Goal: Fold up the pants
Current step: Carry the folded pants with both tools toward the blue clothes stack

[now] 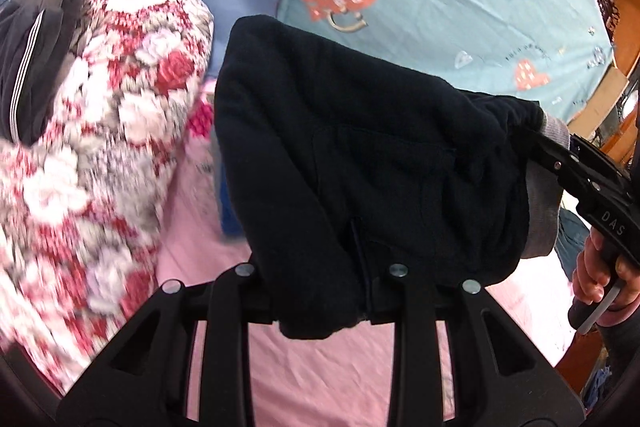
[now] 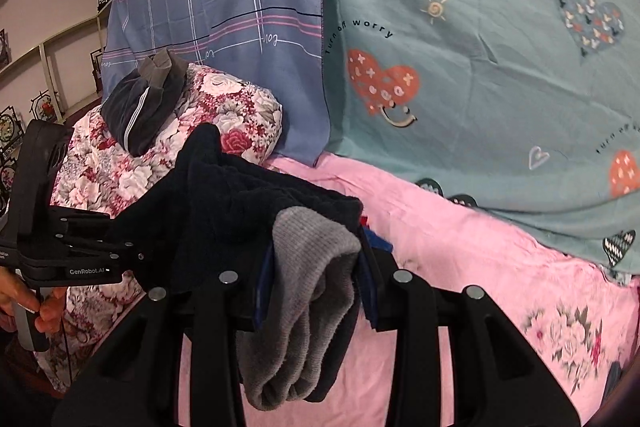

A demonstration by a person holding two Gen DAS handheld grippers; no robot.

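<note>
Both hand-held grippers are clamped on the dark pants (image 1: 360,163), which hang bunched in the air above the bed (image 1: 320,379): the left hand-held gripper (image 1: 362,291) pinches a dark edge, the right hand-held gripper (image 2: 316,291) the grey cuff (image 2: 304,299). The thick bundle may slip out or land crooked on the pink sheet.

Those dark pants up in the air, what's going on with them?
A person is folding the black pants, one hand-held gripper in each hand. The left hand-held gripper pinches one edge; the right hand-held gripper clamps the grey-lined waistband. The pants hang between them above the pink bedsheet.
</note>
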